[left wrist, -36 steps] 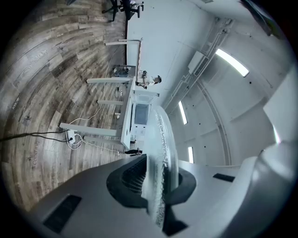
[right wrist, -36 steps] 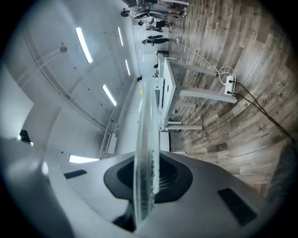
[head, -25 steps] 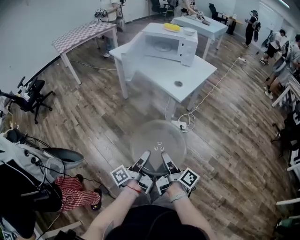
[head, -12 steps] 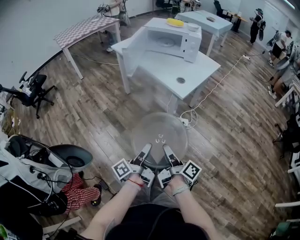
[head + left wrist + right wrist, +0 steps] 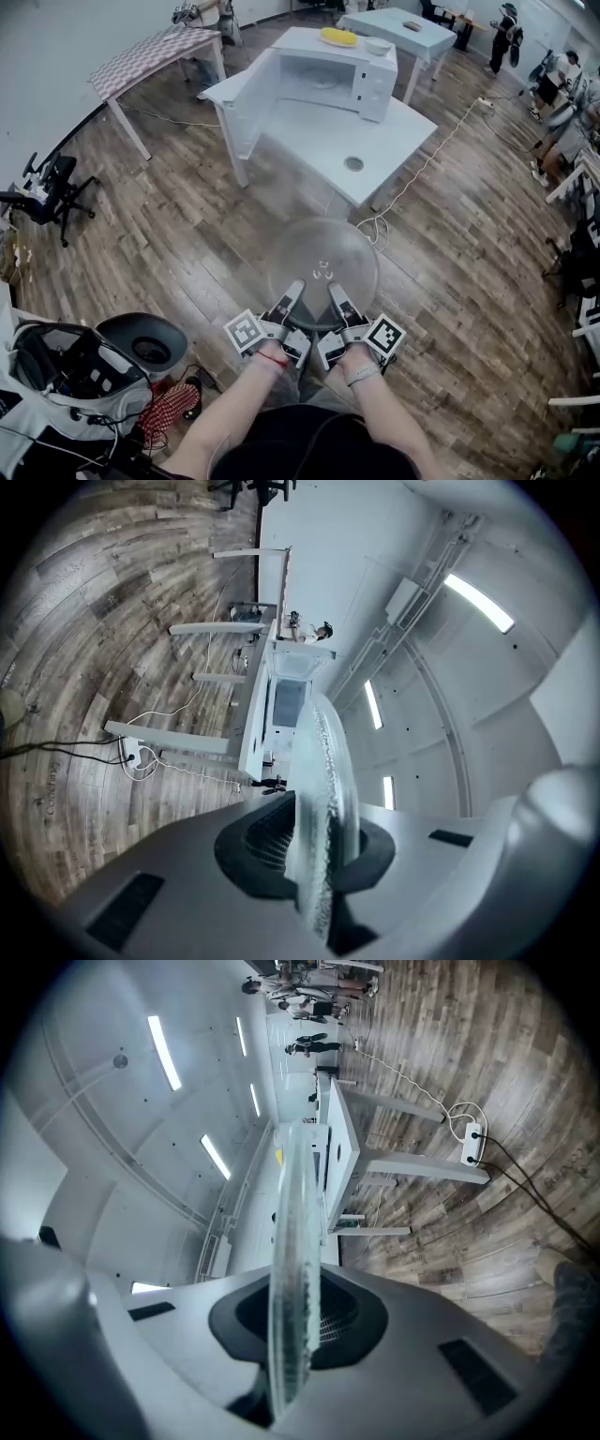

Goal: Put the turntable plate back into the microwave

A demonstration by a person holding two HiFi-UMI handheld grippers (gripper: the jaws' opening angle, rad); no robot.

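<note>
Glass held by one edge is the main risk: the turntable plate (image 5: 322, 272) is carried level over the wooden floor (image 5: 178, 234), well apart from the microwave (image 5: 328, 80) that stands open on the white table (image 5: 384, 150). Only its near rim is pinched, by the left gripper (image 5: 292, 294) and the right gripper (image 5: 336, 294), each clamped on the glass. If pressure were applied unevenly, the unsupported far side could be tipped and the plate dropped. The cable (image 5: 412, 178) on the floor could also be tripped over.
</note>
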